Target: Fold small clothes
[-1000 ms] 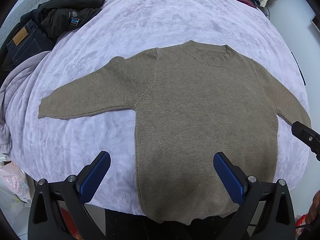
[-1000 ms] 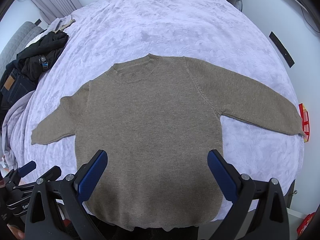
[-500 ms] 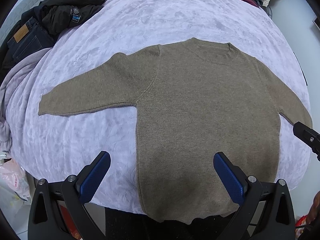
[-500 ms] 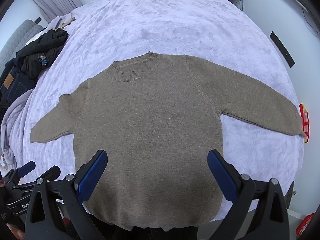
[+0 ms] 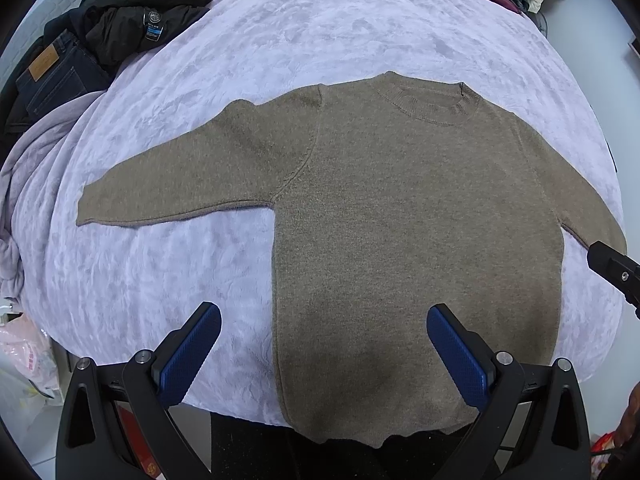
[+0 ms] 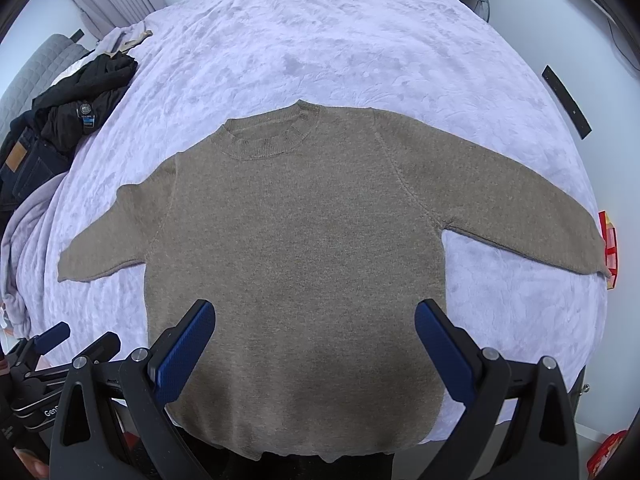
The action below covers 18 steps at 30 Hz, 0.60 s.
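Only "Gen", cut off, on the left gripper point(image 6: 48, 340).

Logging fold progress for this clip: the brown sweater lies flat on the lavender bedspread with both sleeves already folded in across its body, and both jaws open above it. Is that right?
Not quite. The sleeves are not folded: both wrist views show the brown sweater with both sleeves spread out sideways on the lavender bedspread. The rest holds: it lies flat, and the left gripper and right gripper have their jaws open.

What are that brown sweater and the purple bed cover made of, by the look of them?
The sweater looks like a fine, matte wool-type knit: ribbed collar, soft fuzzy surface. The purple cover looks like plush, crushed-velvet fleece: its pile shows lighter and darker patches with a slight sheen. Exact fibres can't be told.
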Motion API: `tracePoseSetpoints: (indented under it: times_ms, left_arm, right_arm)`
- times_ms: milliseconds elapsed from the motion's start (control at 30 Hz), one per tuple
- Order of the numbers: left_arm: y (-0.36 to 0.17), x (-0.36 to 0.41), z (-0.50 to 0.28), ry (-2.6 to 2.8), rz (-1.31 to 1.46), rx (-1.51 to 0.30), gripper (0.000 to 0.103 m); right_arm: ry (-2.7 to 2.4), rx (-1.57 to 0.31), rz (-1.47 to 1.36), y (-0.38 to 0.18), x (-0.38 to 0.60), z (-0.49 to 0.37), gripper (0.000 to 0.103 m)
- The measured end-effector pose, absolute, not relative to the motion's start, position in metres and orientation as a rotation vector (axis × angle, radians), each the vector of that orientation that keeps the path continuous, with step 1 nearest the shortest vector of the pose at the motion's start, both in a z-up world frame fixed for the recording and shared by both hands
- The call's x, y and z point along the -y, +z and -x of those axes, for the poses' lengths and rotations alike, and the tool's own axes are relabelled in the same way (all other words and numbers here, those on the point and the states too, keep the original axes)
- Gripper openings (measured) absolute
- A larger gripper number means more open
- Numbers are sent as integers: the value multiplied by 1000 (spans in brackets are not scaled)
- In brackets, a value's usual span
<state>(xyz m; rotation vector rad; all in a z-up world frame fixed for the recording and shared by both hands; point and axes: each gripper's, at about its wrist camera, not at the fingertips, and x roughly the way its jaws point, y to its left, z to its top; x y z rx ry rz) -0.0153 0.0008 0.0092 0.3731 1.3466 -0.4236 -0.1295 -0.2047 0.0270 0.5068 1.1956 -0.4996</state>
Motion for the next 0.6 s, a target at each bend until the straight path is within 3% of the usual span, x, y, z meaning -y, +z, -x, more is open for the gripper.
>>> tracePoseSetpoints:
  times_ms: [167,367,600]
  left_arm:
    - [8,-1,15,-422,-373,-1347,103]
    - [-1,-2,13,-420,-379,-1343,103]
    - [-25,0,7,-408,-387,-1349,103]
  right_arm:
    - [-564,-1226,-407,26,203,127,100]
    - [-499,-1261,-489,17,205,124,100]
    - [-485,-1189,-458,-3,205,118,100]
